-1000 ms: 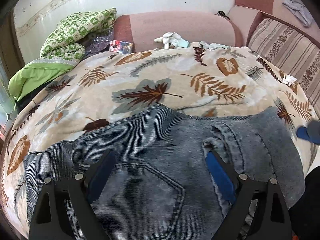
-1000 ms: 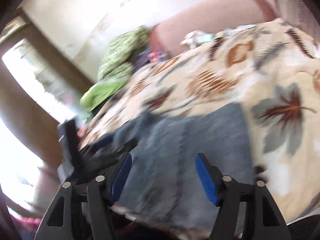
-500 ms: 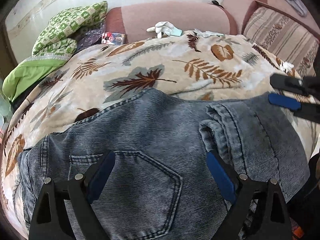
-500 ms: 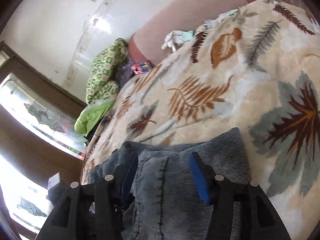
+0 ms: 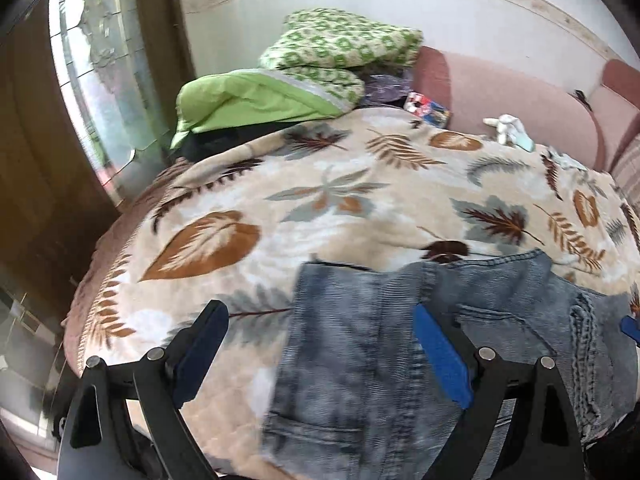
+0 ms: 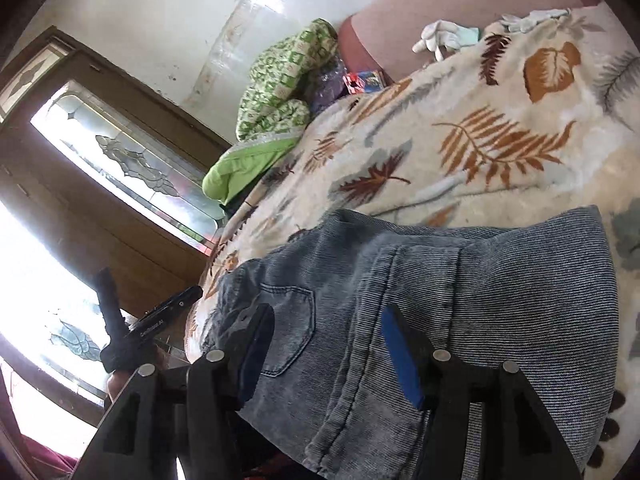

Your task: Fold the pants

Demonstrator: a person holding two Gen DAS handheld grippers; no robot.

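Observation:
Grey-blue jeans [image 5: 400, 344] lie flat, back pocket up, on a leaf-patterned blanket [image 5: 320, 200] at the near edge. My left gripper [image 5: 320, 352] is open over the jeans' left end, its left finger above the blanket. In the right wrist view the jeans [image 6: 460, 280] fill the lower middle. My right gripper [image 6: 328, 344] is open just above them, near the back pocket [image 6: 292, 332]. The left gripper's body [image 6: 152, 320] shows at the left there. A blue fingertip [image 5: 630, 326] of the right gripper shows at the left wrist view's right edge.
Green folded bedding [image 5: 304, 76] is piled at the far left corner. A pink sofa back [image 5: 500, 100] runs behind the blanket, with a white glove [image 5: 506, 126] and a small colourful packet [image 5: 428, 108] on it. A wooden door with patterned glass [image 6: 120, 168] stands left.
My left gripper has swung left toward the jeans' left end, so the door and bedding came into view. My right gripper has moved closer over the jeans. Both stay open.

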